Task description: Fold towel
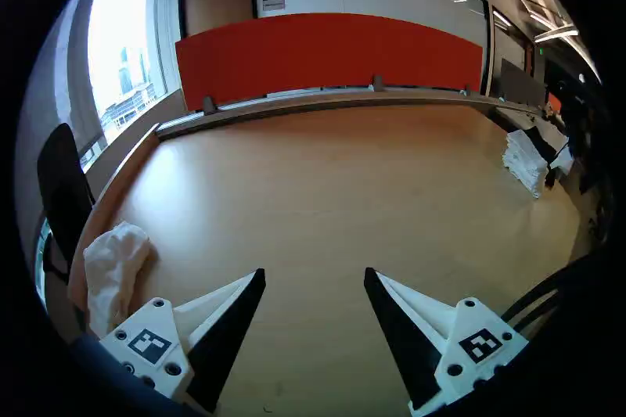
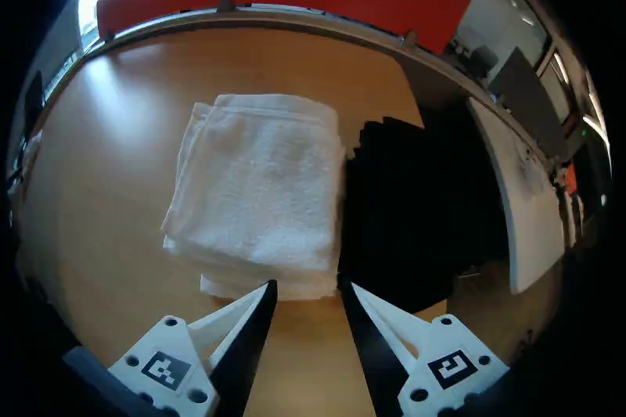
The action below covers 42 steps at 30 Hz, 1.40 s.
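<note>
- Fingers on my left gripper (image 1: 313,285) stand wide apart, holding nothing, over bare bench (image 1: 336,182).
- My right gripper (image 2: 307,292) has its fingers parted less. It is also empty, with the tips just short of a folded stack (image 2: 258,182) that lies beside a black pile (image 2: 415,198).
- A crumpled towel (image 1: 113,264) sits at the bench edge, well apart from my left fingers.
- I judge it soft, light and floppy, so it will sag. I'd pinch a corner or hem, not the bunched middle.
</note>
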Motion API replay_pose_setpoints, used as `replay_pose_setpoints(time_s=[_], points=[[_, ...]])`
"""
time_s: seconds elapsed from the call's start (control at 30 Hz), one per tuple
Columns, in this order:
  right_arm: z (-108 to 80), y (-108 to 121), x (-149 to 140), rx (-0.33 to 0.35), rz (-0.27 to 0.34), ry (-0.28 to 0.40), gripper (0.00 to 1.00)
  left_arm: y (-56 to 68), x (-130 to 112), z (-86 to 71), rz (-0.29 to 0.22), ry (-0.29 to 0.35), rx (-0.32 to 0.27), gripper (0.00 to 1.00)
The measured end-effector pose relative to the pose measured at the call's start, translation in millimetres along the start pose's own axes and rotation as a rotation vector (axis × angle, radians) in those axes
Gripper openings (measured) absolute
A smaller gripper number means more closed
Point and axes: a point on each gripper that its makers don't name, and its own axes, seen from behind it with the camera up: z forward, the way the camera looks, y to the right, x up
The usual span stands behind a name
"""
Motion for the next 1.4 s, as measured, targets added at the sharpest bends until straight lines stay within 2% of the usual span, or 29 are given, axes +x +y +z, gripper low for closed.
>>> replay_pose_setpoints(time_s=[0.17, 0.33, 0.77, 0.93, 1.07, 1.4], points=[[1.8, -6, 9, 0.012, 0.005, 0.022, 0.65, -0.5, 0, -0.2, -0.001, -0.001, 0.001, 0.94], [3.9, -10, 25, 0.017, 0.020, 0.061, 0.85, -0.5, 0, -0.5, -0.001, -0.001, 0.002, 0.94], [9.0, -22, 60, 0.038, 0.041, 0.131, 0.86, -3.6, 0, -1.9, -0.008, 0.001, 0.014, 0.94], [9.0, -27, 81, 0.063, 0.091, 0.194, 0.98, -4.3, 0, -1.8, -0.009, 0.000, 0.017, 0.94], [9.8, -27, 91, 0.066, 0.115, 0.223, 0.98, -4.8, 0, -1.5, -0.009, 0.000, 0.020, 0.94], [14.0, -29, 109, 0.068, 0.106, 0.256, 0.98, -9.1, 1, -3.7, -0.014, -0.001, 0.035, 0.94]])
